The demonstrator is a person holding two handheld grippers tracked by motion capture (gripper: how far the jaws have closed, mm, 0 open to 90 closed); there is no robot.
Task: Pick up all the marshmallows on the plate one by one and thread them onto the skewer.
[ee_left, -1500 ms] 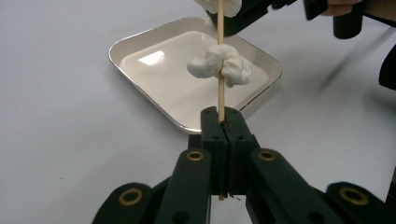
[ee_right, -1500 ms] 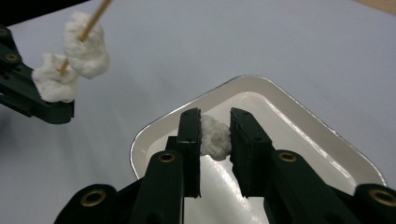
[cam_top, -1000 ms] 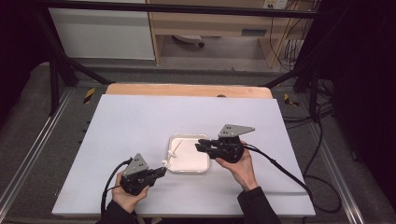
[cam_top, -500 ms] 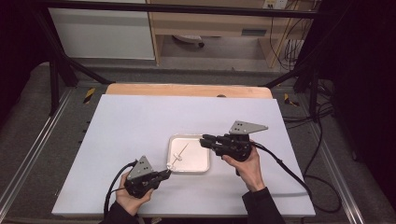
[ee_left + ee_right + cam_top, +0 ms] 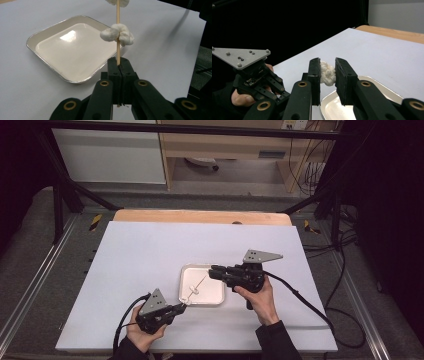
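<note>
One white tray (image 5: 216, 296), bare; skewer (image 5: 117, 30) above

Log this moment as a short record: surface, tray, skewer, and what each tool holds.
surface: white table
tray: shallow foil tray, nothing lying in it
skewer: wooden skewer, one white marshmallow threaded on it, slanting over the tray
left tool: shut on the skewer's end
right tool: shut on a second marshmallow at the skewer's far end

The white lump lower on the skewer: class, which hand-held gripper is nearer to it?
Left. The left hand-held gripper clamps the skewer just below that lump; the right hand-held gripper is farther up, around another white lump.
</note>
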